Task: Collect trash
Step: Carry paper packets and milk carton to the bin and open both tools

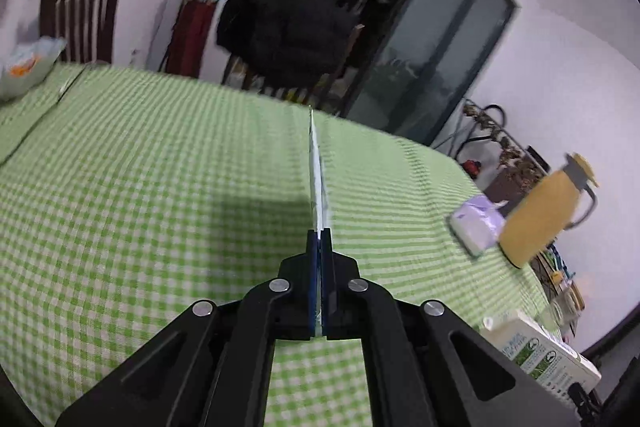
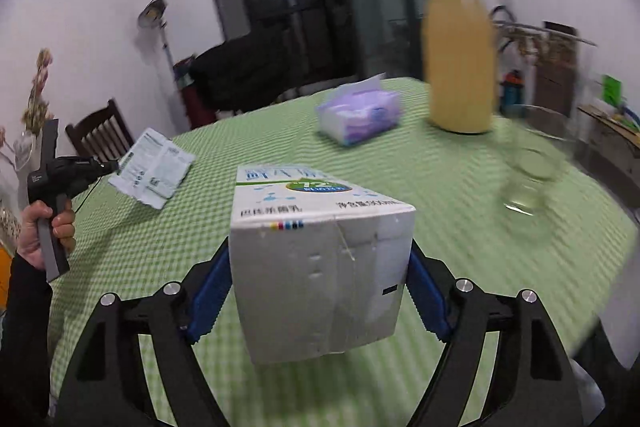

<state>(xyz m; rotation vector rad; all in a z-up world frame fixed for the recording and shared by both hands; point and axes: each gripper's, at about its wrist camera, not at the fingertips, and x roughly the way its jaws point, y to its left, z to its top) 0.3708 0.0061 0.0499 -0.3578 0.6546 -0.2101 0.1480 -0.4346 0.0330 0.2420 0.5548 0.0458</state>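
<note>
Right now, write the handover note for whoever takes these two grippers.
Left gripper: shut on a flat paper wrapper, held off the table.
Right gripper: jaws around the milk carton, lifted; grip looks firm but confirm.
Done: both pieces of trash picked up.
Left: carry both to a bin; none is in view.
Leave the tissue pack, yellow jug and glass.

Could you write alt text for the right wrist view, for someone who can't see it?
The right hand-held gripper clasps a white milk carton above a green checked tablecloth. Beyond stand a yellow jug and tissue pack.
</note>
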